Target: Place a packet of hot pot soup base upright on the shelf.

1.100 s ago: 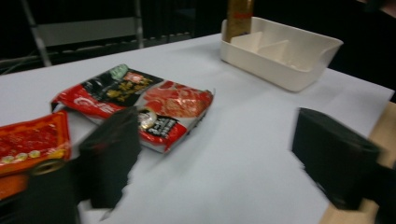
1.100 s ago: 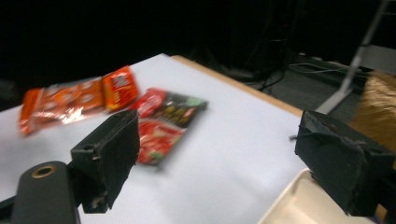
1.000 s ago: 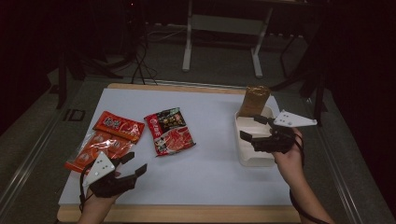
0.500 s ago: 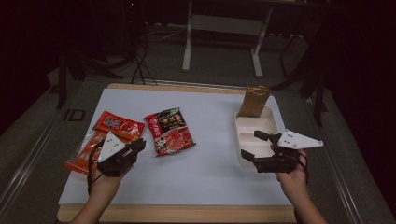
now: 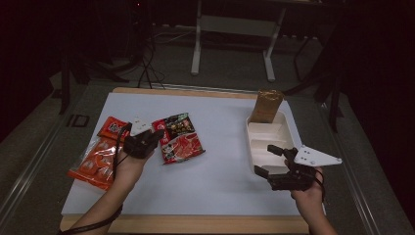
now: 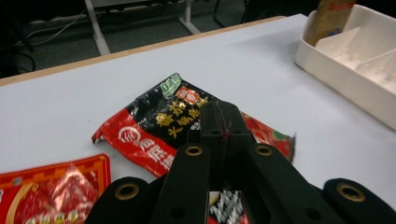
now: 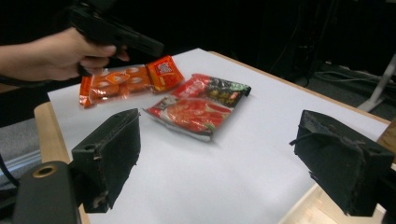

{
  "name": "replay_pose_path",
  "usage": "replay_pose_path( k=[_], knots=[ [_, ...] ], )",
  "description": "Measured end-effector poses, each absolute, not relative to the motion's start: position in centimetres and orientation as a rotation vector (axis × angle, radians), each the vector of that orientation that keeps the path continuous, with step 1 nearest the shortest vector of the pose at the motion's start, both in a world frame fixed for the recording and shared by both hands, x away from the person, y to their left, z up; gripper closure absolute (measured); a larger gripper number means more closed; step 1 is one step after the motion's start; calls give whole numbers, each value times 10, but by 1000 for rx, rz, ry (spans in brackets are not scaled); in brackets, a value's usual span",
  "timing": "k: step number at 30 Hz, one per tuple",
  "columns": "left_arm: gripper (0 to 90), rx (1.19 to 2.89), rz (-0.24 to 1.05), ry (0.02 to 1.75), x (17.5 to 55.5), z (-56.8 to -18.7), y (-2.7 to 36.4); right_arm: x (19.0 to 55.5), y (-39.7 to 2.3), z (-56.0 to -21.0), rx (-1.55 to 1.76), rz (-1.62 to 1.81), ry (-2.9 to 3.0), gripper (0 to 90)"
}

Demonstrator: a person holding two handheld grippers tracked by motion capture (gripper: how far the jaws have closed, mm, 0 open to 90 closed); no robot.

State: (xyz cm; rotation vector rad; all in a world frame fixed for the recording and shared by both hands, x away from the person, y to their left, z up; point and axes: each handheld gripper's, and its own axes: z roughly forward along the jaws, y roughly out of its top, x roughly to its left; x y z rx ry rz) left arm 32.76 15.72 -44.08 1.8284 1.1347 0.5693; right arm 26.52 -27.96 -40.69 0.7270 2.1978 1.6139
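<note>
Two fingers of the left gripper (image 6: pixel 219 116) are pressed together empty over the red-black packet (image 5: pixel 177 138), so I'd reopen them before grasping.

Table (image 5: pixel 220 196) layout, high view: two snack packets at left, side by side; outer packet (image 5: pixel 100 152) near the left edge, inner packet (image 5: pixel 178 139) just right of it; tray (image 5: pixel 254 147) at the right side, well apart from both; upright bag (image 5: pixel 265 105) at the tray's far end; left gripper (image 5: pixel 156 136) over the near left corner of the inner packet; right gripper (image 5: pixel 268 159) over the tray's near end.
</note>
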Motion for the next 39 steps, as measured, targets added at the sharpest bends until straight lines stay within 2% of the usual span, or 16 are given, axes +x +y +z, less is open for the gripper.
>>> replay_pose_path(
  k=[12,25,39],
  knots=[
    [900,1859,547,1201,380,-457,147,262,-273,-407,683,1613,2219,143],
    [900,1940,580,1327,450,-481,143,260,-271,-407,656,1633,2234,143],
    [900,1965,536,1448,485,-495,147,258,-274,-409,663,1646,2241,143]
  ],
)
